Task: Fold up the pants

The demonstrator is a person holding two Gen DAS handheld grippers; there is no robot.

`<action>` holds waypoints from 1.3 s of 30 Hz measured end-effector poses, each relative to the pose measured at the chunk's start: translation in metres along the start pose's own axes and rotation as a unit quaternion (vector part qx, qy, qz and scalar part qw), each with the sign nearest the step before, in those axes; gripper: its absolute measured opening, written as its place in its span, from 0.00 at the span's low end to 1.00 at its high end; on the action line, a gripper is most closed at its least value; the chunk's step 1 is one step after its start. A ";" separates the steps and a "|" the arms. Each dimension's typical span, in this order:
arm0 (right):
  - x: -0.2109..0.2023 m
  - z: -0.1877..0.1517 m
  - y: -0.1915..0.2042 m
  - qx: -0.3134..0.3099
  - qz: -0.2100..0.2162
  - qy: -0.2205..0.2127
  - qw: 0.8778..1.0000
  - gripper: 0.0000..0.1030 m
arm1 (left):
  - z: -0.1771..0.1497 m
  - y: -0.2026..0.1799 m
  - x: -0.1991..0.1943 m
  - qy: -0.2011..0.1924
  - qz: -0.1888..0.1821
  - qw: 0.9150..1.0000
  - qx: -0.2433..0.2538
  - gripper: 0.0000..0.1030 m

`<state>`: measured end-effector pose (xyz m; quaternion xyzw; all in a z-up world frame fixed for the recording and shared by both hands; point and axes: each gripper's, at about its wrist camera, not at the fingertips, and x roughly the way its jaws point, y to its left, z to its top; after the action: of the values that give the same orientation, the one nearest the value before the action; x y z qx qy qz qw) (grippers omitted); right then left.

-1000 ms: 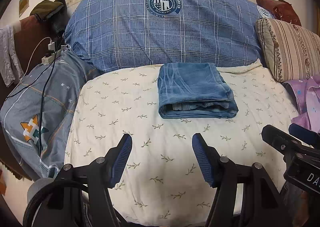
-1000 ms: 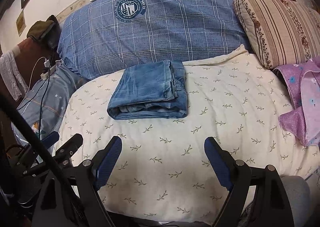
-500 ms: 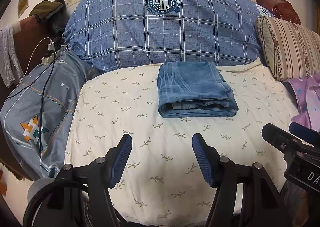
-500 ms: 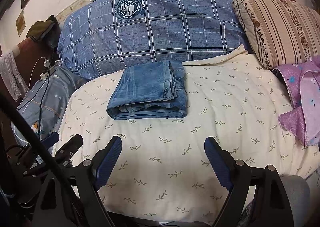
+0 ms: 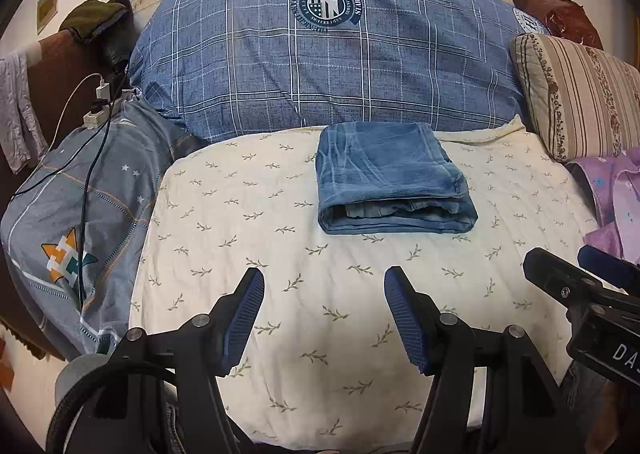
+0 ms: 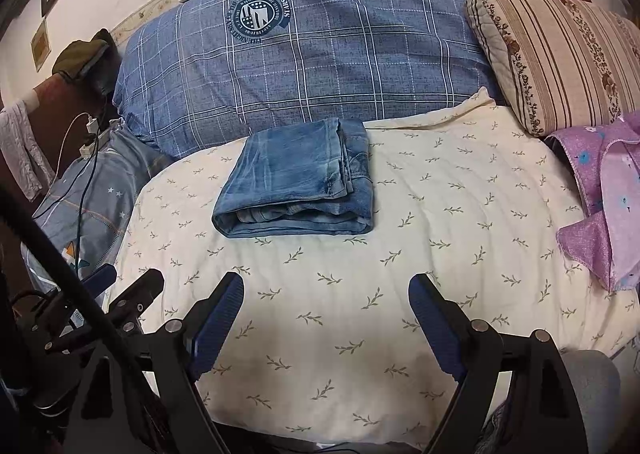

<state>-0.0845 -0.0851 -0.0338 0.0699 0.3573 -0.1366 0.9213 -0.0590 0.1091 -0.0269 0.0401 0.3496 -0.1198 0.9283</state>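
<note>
The folded pants lie on the sheet ahead of me. Behind them sits the quilt. A striped pillow lies to their right.

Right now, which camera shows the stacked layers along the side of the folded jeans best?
The right wrist view: the jeans show their layered right edge and open front end. The left wrist view shows mostly the top and front.

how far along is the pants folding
Done: the jeans lie as a compact folded stack on the cream sheet, just in front of the blue plaid pillow. In hand: nothing; the left hand-held gripper and right hand-held gripper both hang open and empty, short of the stack. Left: seemingly nothing, bar perhaps squaring the edges.
</note>
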 end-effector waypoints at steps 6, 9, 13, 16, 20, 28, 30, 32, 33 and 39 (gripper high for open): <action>0.000 0.000 0.000 -0.001 0.000 0.000 1.000 0.83 | 0.000 0.000 -0.001 -0.002 0.001 1.000 0.000 0.61; 0.000 0.000 0.000 0.000 0.000 0.000 1.000 0.83 | 0.000 0.000 -0.002 -0.002 0.000 1.000 0.001 0.61; -0.001 0.000 0.001 0.000 0.000 0.000 1.000 0.83 | 0.000 0.000 -0.002 -0.002 0.001 1.000 0.002 0.61; -0.001 0.000 0.001 -0.001 -0.001 0.000 1.000 0.83 | 0.000 0.000 -0.002 -0.001 0.001 1.000 0.002 0.61; -0.001 0.000 0.001 -0.002 0.000 0.000 1.000 0.83 | 0.001 0.000 -0.002 -0.001 0.001 1.000 0.002 0.61; -0.001 0.000 0.001 -0.001 0.000 0.000 1.000 0.83 | 0.001 0.000 -0.003 -0.002 0.000 1.000 0.002 0.61; -0.001 0.000 0.002 -0.001 0.000 -0.001 1.000 0.83 | 0.000 0.000 -0.003 -0.001 0.000 1.000 0.002 0.61; -0.001 0.000 0.001 -0.001 0.000 -0.001 1.000 0.83 | 0.001 0.000 -0.003 -0.002 0.000 1.000 0.001 0.61; -0.001 0.000 0.001 -0.001 0.000 0.000 1.000 0.83 | 0.000 0.000 -0.003 -0.002 0.000 1.000 0.001 0.61; -0.001 0.000 0.001 -0.002 0.000 0.000 1.000 0.83 | 0.000 0.000 -0.003 -0.002 0.001 1.000 0.001 0.61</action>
<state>-0.0850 -0.0834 -0.0330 0.0680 0.3574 -0.1363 0.9215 -0.0611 0.1093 -0.0245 0.0406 0.3478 -0.1196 0.9290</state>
